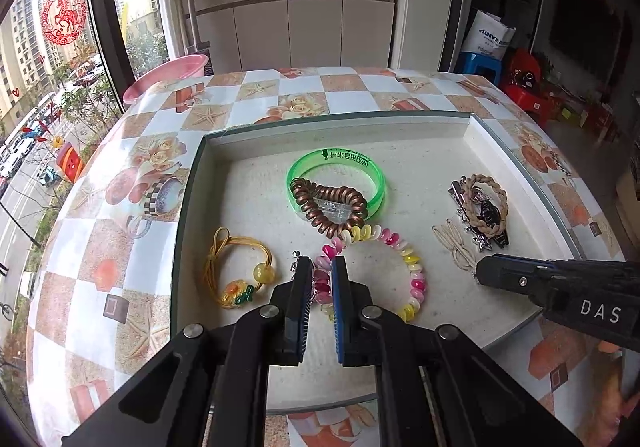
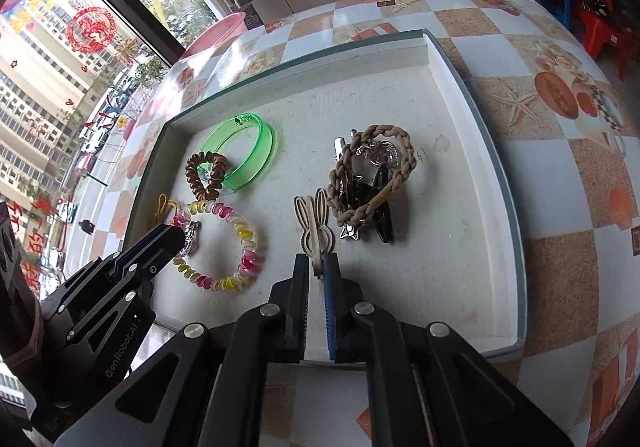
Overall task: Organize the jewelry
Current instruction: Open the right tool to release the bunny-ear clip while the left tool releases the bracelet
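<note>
A shallow white tray (image 1: 340, 127) on the checked table holds the jewelry. My left gripper (image 1: 322, 271) is shut on a pink gem hair clip (image 1: 321, 284) that lies across the left side of a pink-and-yellow spiral band (image 1: 414, 271). In the right wrist view the left gripper (image 2: 182, 241) comes in from the left. My right gripper (image 2: 317, 267) is shut on the near end of a beige rabbit-shaped clip (image 2: 316, 225). In the left wrist view the right gripper (image 1: 478, 271) reaches in from the right onto that clip (image 1: 454, 245).
A green bangle (image 1: 374, 171) and a brown spiral tie (image 1: 330, 207) lie at the tray's back. A yellow elastic with a flower (image 1: 240, 277) is at the left. A braided tie with dark clips (image 2: 370, 175) is at the right. A pink basin (image 1: 168, 75) stands beyond the table.
</note>
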`<state>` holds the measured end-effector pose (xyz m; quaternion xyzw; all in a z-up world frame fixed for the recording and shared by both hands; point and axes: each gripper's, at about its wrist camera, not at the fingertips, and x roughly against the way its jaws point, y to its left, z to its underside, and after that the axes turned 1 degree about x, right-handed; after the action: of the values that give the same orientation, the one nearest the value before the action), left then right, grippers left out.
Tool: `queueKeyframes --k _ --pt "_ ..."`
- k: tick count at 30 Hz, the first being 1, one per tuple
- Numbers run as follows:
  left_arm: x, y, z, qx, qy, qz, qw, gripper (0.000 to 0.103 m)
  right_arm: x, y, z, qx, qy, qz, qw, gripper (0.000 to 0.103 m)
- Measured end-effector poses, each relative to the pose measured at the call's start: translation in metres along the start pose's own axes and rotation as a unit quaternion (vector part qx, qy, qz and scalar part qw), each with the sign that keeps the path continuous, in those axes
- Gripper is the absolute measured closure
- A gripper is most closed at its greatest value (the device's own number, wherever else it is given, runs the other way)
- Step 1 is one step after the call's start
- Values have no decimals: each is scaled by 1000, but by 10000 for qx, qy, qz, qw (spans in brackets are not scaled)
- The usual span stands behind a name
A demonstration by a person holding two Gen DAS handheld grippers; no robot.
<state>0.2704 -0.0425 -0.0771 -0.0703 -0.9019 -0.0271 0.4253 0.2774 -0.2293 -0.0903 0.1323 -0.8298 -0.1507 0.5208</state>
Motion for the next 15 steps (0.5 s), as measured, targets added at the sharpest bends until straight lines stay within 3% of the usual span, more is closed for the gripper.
queueKeyframes --k 2,6,15 --pt "3 0 -2 -5 -45 1 10000 81 6 -4 0 -145 -71 -162 9997 88" --pt "8 1 -6 59 -84 74 9999 81 19 -8 0 -262 -248 -245 9990 57" --pt "15 -2 -11 78 -138 21 9999 81 35 -8 -3 -289 -451 -181 9984 57"
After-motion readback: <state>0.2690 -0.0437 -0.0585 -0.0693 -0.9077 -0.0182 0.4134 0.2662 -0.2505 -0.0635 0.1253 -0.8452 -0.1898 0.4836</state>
